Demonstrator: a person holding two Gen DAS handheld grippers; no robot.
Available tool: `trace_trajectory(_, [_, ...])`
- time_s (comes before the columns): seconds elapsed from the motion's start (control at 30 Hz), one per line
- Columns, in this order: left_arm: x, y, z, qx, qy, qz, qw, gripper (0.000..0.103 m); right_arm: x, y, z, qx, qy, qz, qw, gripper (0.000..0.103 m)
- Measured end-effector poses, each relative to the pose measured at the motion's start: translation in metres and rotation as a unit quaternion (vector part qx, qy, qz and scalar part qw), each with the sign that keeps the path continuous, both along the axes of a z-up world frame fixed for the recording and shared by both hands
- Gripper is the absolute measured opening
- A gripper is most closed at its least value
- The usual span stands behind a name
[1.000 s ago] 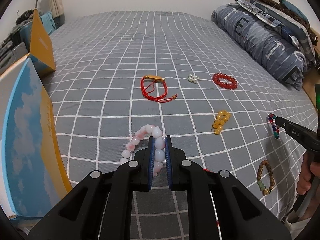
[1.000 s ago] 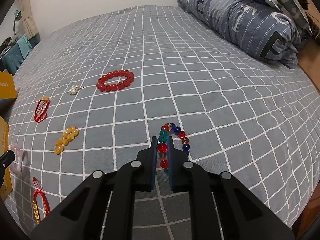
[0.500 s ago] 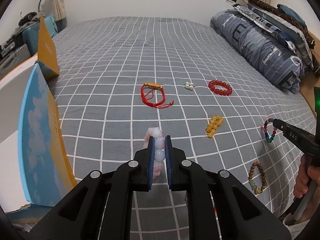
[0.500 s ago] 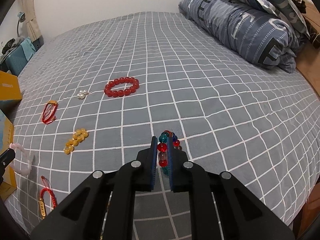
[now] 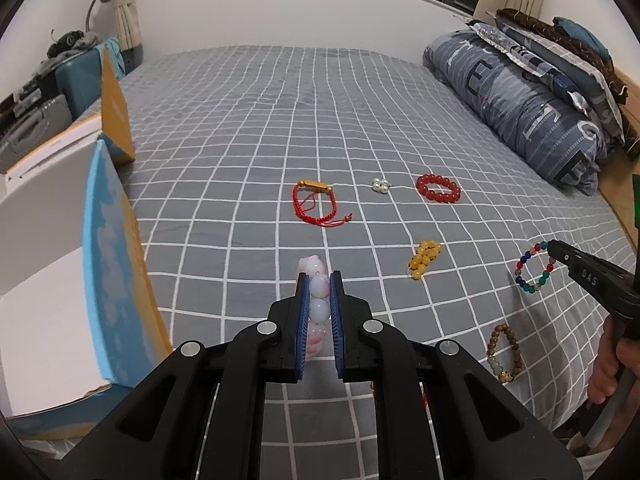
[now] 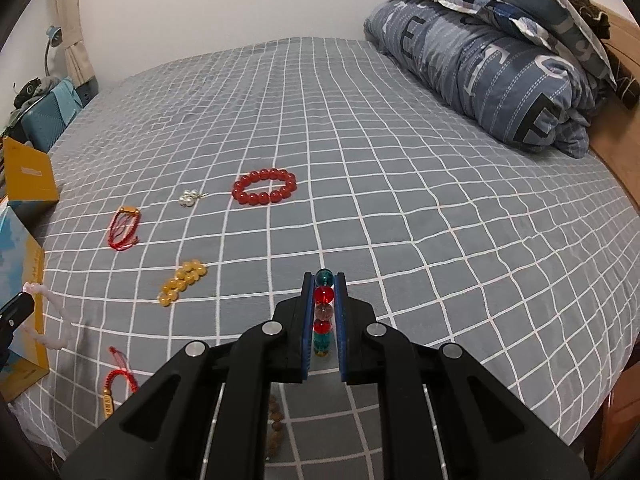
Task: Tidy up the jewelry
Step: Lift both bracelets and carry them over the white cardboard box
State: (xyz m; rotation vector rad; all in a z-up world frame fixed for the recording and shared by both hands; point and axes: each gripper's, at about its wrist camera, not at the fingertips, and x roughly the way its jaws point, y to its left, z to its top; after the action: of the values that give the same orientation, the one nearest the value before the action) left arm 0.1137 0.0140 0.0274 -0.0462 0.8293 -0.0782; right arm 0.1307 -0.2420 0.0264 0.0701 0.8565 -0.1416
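My left gripper (image 5: pixel 319 280) is shut on a pale pink and white bead bracelet (image 5: pixel 318 304), held above the grey checked bed (image 5: pixel 240 128). My right gripper (image 6: pixel 323 280) is shut on a multicoloured bead bracelet (image 6: pixel 323 308); the left wrist view shows it hanging as a loop (image 5: pixel 534 266) from the right gripper's tip (image 5: pixel 554 246). On the bed lie a red cord bracelet with a gold bar (image 5: pixel 316 204), a small pearl cluster (image 5: pixel 380 185), a red bead bracelet (image 5: pixel 438 189), a yellow bead bracelet (image 5: pixel 424 258) and a brown wooden bead bracelet (image 5: pixel 504 352).
An open blue and orange box (image 5: pixel 108 256) with a white inside stands at the bed's left edge. A rolled quilt and pillows (image 5: pixel 520 100) line the right side. A second red cord bracelet (image 6: pixel 114 384) lies near the bed's front edge. A person's hand (image 5: pixel 612 364) holds the right gripper.
Both grippers have risen from the bed with their bracelets. The pink bracelet and the multicoloured one now hang clear of the cover. The other jewellery has stayed put.
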Motion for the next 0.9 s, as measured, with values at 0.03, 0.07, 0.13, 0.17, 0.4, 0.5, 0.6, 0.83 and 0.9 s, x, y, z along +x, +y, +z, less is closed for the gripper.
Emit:
trace_trajectory(0.03, [-0.002, 0.001, 0.002, 0.000, -0.001, 0.001, 1.0000, 0.010, -0.001, 0.001, 0.002, -0.001, -0.001, 0.000, 1.000, 0.009])
trace_trajectory(0.07, [-0.004, 0.002, 0.004, 0.000, -0.003, 0.003, 1.0000, 0.010, -0.003, 0.003, 0.004, -0.002, -0.003, 0.001, 1.000, 0.009])
trace_trajectory(0.13, [-0.007, 0.004, 0.008, 0.002, -0.006, 0.006, 1.0000, 0.010, -0.006, 0.006, 0.007, -0.004, -0.005, 0.002, 1.000, 0.009])
trace_trajectory(0.17, [-0.009, 0.004, 0.009, 0.003, -0.008, 0.007, 0.9999, 0.010, -0.008, 0.008, 0.009, -0.005, -0.006, 0.003, 1.000, 0.009])
trace_trajectory(0.4, [-0.019, 0.011, 0.020, 0.003, -0.014, 0.013, 0.9998, 0.010, -0.018, 0.021, 0.022, -0.011, -0.015, 0.013, 1.000, 0.009])
trace_trajectory(0.5, [-0.025, 0.012, 0.024, 0.007, -0.019, 0.016, 0.9997, 0.010, -0.022, 0.027, 0.027, -0.013, -0.018, 0.016, 1.000, 0.009])
trace_trajectory(0.6, [-0.029, 0.015, 0.029, 0.006, -0.022, 0.017, 0.9996, 0.010, -0.026, 0.031, 0.033, -0.013, -0.022, 0.019, 0.999, 0.009])
trace_trajectory(0.83, [-0.041, 0.023, 0.040, 0.005, -0.031, 0.023, 0.9992, 0.010, -0.035, 0.044, 0.046, -0.013, -0.032, 0.027, 0.999, 0.009])
trace_trajectory(0.9, [-0.045, 0.026, 0.044, 0.006, -0.034, 0.026, 0.9991, 0.010, -0.037, 0.048, 0.051, -0.013, -0.035, 0.030, 0.999, 0.009])
